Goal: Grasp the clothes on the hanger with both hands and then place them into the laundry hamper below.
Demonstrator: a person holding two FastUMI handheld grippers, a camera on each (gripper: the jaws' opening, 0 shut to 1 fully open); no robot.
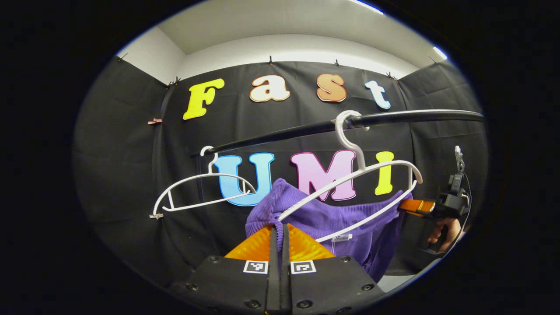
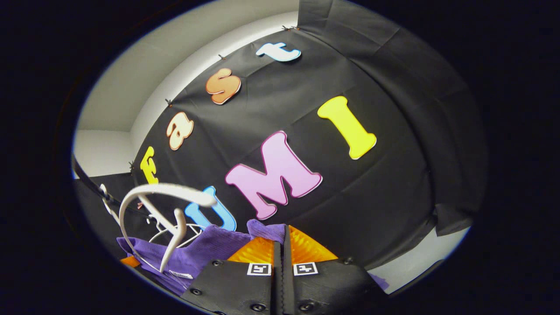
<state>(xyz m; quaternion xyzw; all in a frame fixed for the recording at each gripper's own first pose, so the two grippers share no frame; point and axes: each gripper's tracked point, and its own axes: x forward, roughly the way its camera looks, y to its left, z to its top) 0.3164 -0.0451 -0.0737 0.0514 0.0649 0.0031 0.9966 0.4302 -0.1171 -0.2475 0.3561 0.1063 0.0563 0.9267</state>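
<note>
Left tongs (image 1: 280, 232): orange fingers pressed together on a fold of the purple knit garment (image 1: 323, 218), at its left shoulder.
Right tongs (image 2: 283, 245): fingers closed on the garment's opposite edge; in the left gripper view they sit at the far right, a hand (image 1: 446, 229) behind them.
Garment: 1, draped over the near white hanger (image 1: 363, 175), sagging below its lower bar, open air beneath.
Hangers: 2, the second one (image 1: 201, 192) bare, well apart to the left.
Black rail (image 1: 306, 129): 1, carrying both hooks, black cloth wall behind.
</note>
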